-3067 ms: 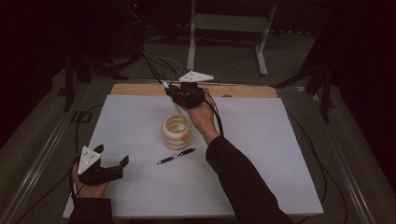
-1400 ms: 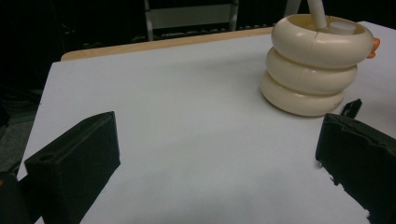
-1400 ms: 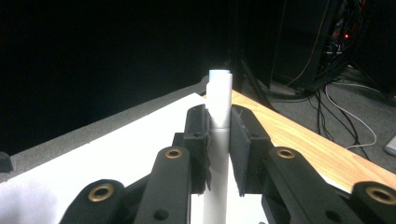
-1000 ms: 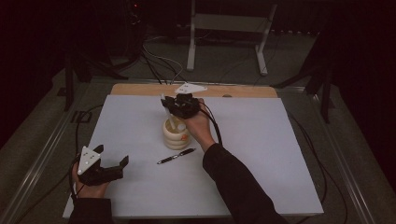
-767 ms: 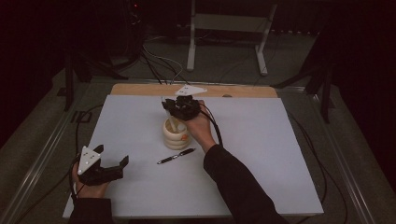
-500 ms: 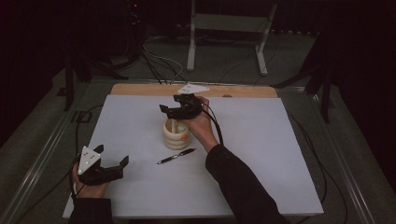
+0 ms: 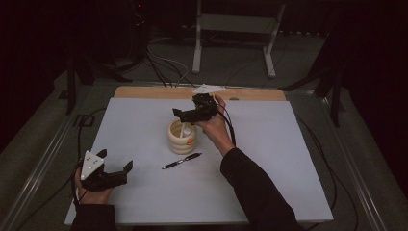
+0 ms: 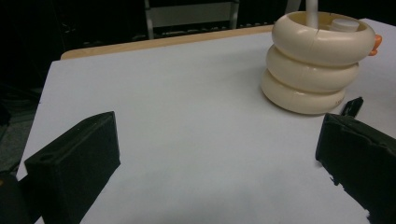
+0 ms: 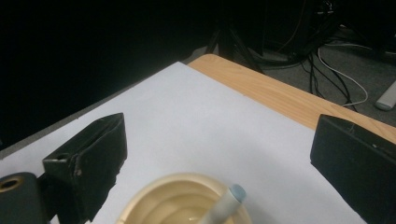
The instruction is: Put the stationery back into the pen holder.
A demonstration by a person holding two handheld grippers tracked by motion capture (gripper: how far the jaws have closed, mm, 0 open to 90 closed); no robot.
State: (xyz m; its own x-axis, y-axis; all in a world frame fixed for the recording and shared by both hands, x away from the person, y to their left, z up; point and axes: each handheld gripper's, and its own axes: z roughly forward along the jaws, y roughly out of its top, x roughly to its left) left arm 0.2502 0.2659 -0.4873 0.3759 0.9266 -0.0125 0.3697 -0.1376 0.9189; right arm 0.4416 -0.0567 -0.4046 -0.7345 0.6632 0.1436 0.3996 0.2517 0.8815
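Observation:
A cream holder made of stacked rings stands mid-table, with a small orange bit on its side. A white pen leans inside it. My right gripper hovers just over the holder's far rim, jaws open and nothing between them. In the right gripper view the holder's rim and the pen's tip lie below the jaws. A black pen lies on the table in front of the holder. My left gripper rests open at the near left. Its own view looks at the holder.
A white sheet covers the wooden table, whose bare strip runs along the far edge. Cables and a metal stand lie on the dark floor beyond. The sheet's right half is bare.
My right gripper came down from beyond the holder to just over its rim and then shifted slightly. The left gripper and the black pen have stayed put.

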